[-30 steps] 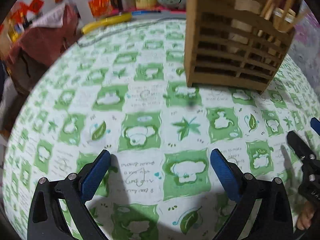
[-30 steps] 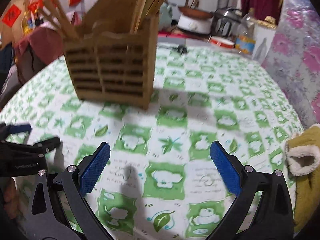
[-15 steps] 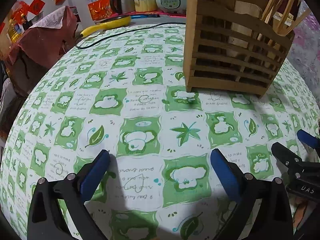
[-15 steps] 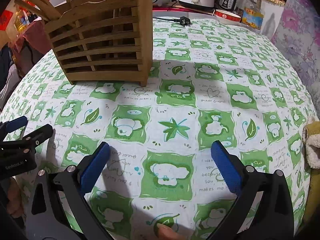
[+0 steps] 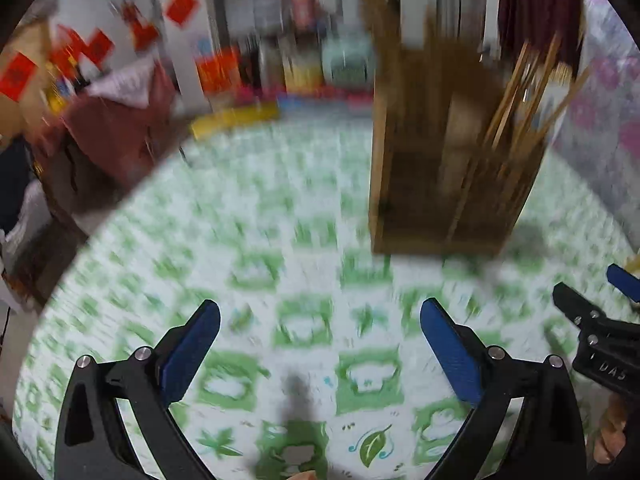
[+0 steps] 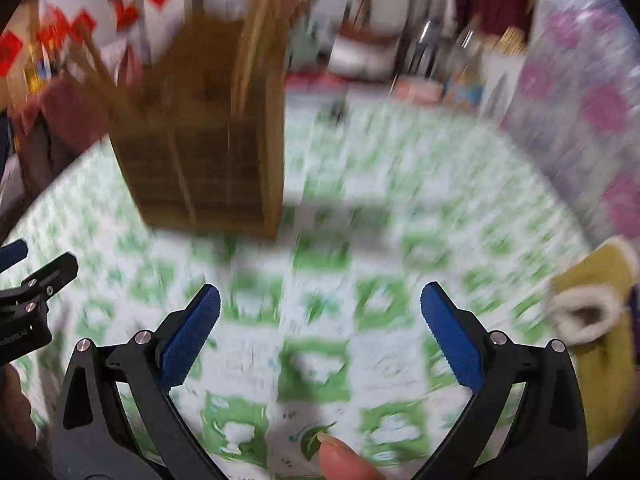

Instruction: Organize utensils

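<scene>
A slatted wooden utensil holder stands on the green-and-white tablecloth, with several wooden chopsticks sticking out of it. It also shows in the right wrist view. My left gripper is open and empty, above the cloth and short of the holder. My right gripper is open and empty too, to the right of the left one. Both views are motion-blurred.
A yellow fleecy sleeve or mitt lies at the right table edge. Kitchen appliances and bottles stand behind the table. A dark red cloth pile sits off the far left edge. A fingertip shows at the bottom.
Both cameras have tilted up and pulled back, so the holder looks upright and more of the room shows. The views have turned blurred. Both grippers stay open.
</scene>
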The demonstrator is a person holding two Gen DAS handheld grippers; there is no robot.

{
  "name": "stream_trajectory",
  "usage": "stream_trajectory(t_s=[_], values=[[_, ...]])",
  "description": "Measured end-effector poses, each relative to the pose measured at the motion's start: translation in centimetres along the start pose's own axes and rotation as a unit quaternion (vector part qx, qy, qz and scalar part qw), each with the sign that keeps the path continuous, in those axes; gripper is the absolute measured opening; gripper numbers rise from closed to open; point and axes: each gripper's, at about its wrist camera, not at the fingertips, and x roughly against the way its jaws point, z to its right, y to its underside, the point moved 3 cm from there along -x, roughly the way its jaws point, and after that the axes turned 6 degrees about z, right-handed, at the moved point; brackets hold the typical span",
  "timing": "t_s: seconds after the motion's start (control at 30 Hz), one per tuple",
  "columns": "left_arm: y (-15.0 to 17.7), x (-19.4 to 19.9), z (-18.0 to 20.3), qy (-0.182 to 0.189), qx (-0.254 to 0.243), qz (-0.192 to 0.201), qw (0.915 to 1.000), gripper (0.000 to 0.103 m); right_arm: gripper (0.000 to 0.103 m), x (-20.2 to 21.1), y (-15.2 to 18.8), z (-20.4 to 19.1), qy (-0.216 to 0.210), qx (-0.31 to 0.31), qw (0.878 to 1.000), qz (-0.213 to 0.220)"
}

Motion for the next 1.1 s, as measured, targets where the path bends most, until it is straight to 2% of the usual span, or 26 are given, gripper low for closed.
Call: stream_trajectory(t_s=[0.07, 0.17, 0.27, 0.37, 0.67, 1.1], values=[[-0.9, 1.7, -0.1, -0.003, 0.005, 0.044, 0.999, 0.098, 0.097, 2.5, -1.0, 0.5, 0.008, -0.01, 0.998, 0.058], [-1.6, 4.0, 0.5, -0.039, -0.01, 0.107, 0.9934, 0.098, 0.097, 5.4, -1.7, 0.8, 0.018, -0.018, 0.992, 0.127], [-1.6, 5.2, 1.5, -0.058, -0.034, 0.142, 0.9875, 0.098, 0.097, 6.3, -1.9, 0.7, 0.018, -0.014, 0.988, 0.153], [-1.8, 5.8, 1.9, -0.057, -0.047, 0.159, 0.9845, 0.098, 0.097, 6.6, -1.9, 0.6, 0.013, -0.015, 0.986, 0.164], [-1.5, 5.7, 0.7, -0.048, -0.026, 0.152, 0.9869, 0.098, 0.097, 6.6, -1.6, 0.2, 0.0, -0.013, 0.988, 0.156], [-1.3, 6.2, 0.8, -0.05, -0.03, 0.158, 0.9858, 0.098, 0.097, 6.8, -1.6, 0.3, 0.002, -0.018, 0.987, 0.161]])
